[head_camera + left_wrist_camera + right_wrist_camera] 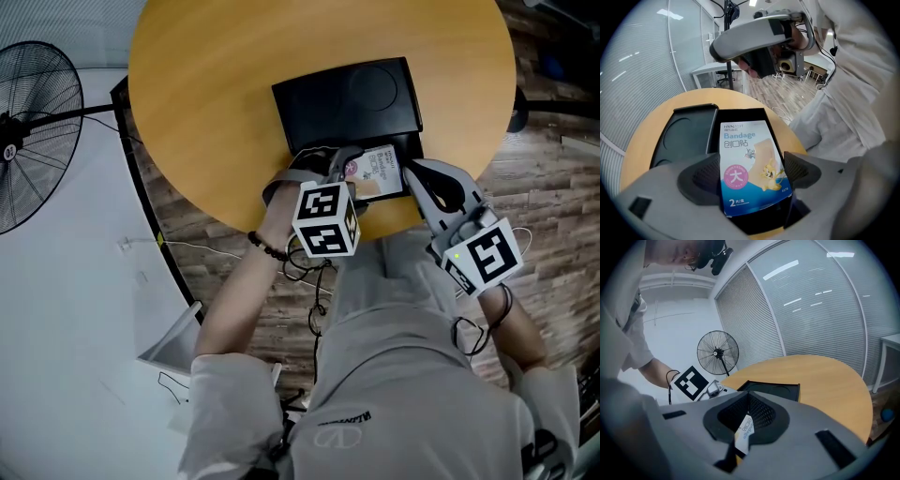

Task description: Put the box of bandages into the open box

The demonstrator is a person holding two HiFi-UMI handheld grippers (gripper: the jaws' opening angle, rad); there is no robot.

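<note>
- Left gripper (pixel 752 176) is clamped on the box of bandages (pixel 750 164), one pad on each long side, near the end closest to the camera. You can see it plainly in its own view.
- Right gripper (pixel 747 413) looks pinched shut too. A thin sliver of the same carton shows edge-on right in the seam between its pads, so I'd say it's nipping the flat end from the other side. In the head view its tips sit at the carton's right-hand edge.
- So both grippers have the carton, and it's hanging over the open box (pixel 740 114), the black tray at the near edge of the round wooden surface (pixel 216 94). The lid half (pixel 684 136), the one with the round imprint, lies flat just beside the tray.
- The relation that matters:
  - The carton's long axis runs straight out along the left gripper's jaws and lines up with the tray's long sides.
  - It sits printed face up, inside the tray's outline, not over the lid half.
  - Can't tell whether its underside is already touching the tray floor or a bit above it.
- My read: it's nearly done. What's left is straight down and let go, no sideways shuffle. The thing to watch is a corner catching on the tray wall.
</note>
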